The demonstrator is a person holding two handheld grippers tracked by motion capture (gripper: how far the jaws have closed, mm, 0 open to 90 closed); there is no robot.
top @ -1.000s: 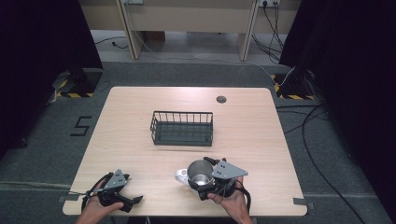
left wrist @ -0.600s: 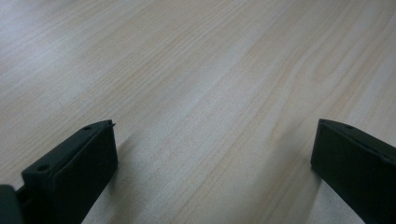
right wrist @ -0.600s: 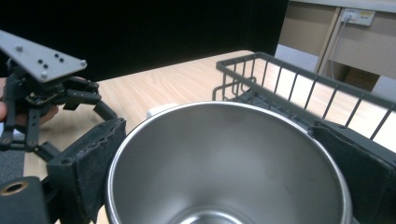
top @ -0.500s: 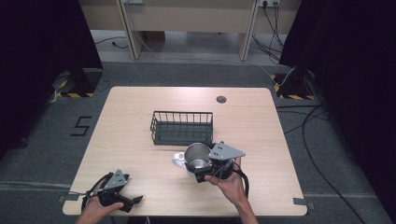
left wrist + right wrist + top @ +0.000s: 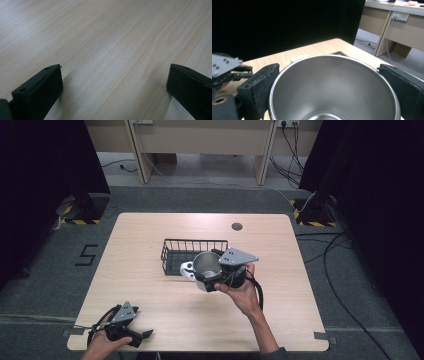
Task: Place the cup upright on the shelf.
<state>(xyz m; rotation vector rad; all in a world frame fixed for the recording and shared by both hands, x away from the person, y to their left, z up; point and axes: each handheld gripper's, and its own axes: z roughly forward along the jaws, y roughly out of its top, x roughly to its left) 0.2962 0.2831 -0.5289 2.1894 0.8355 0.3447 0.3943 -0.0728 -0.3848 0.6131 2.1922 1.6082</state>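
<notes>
Right gripper (image 5: 210, 277) jaws clamp shiny steel cup (image 5: 206, 265), lifted beside black wire basket (image 5: 176, 251). Left gripper (image 5: 131, 330) jaws wide open, empty, low over pale wooden surface (image 5: 300, 295).

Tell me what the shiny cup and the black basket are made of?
The cup looks like brushed steel: silvery grey inside, with soft reflections and a thin bright rim. Its white handle may be plastic, hard to tell. The basket looks like thin metal wire, coated matte black, since you can see through its bars.

Black two-jaw claws (image 5: 207, 282) with grey three-cornered top plates, black cables.
</notes>
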